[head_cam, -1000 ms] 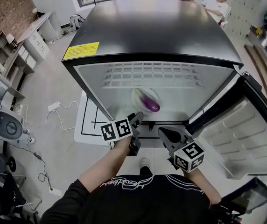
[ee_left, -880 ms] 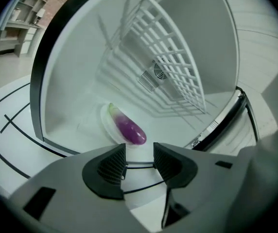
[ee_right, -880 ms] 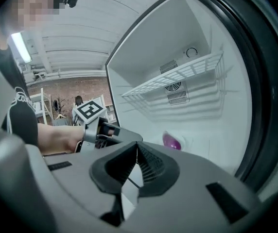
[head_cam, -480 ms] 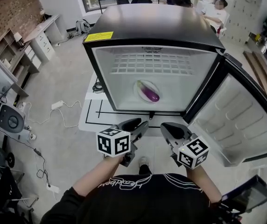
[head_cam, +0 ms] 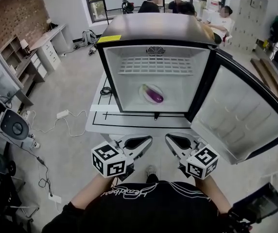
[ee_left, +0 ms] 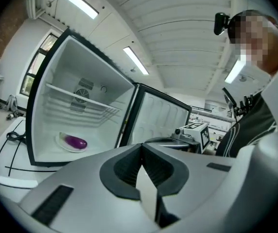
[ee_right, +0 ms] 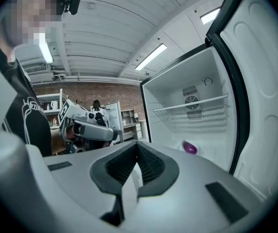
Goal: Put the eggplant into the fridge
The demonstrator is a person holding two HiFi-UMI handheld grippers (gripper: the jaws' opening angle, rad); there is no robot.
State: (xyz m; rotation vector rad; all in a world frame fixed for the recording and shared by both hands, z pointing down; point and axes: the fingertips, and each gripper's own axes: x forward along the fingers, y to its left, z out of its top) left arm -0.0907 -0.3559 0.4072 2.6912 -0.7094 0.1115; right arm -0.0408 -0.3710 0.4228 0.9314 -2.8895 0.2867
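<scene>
The fridge (head_cam: 158, 28) stands with its door (head_cam: 236, 120) swung wide to the right, showing a white interior with a wire shelf (head_cam: 157, 66) high up. On the fridge floor below the shelf lies a pale plate (head_cam: 144, 88), and the purple eggplant (head_cam: 154, 96) rests on it, inside the fridge.

The person's two forearms reach forward from the chest, bent at the elbow. They hold both claws side by side, low in front of the body and well apart from the fridge opening. Both claws point roughly level toward the fridge.

The left claw (head_cam: 147, 140) has just been closing. Its jaws now meet with nothing between them. The right claw (head_cam: 170, 139) also has its jaws together and holds nothing.
</scene>
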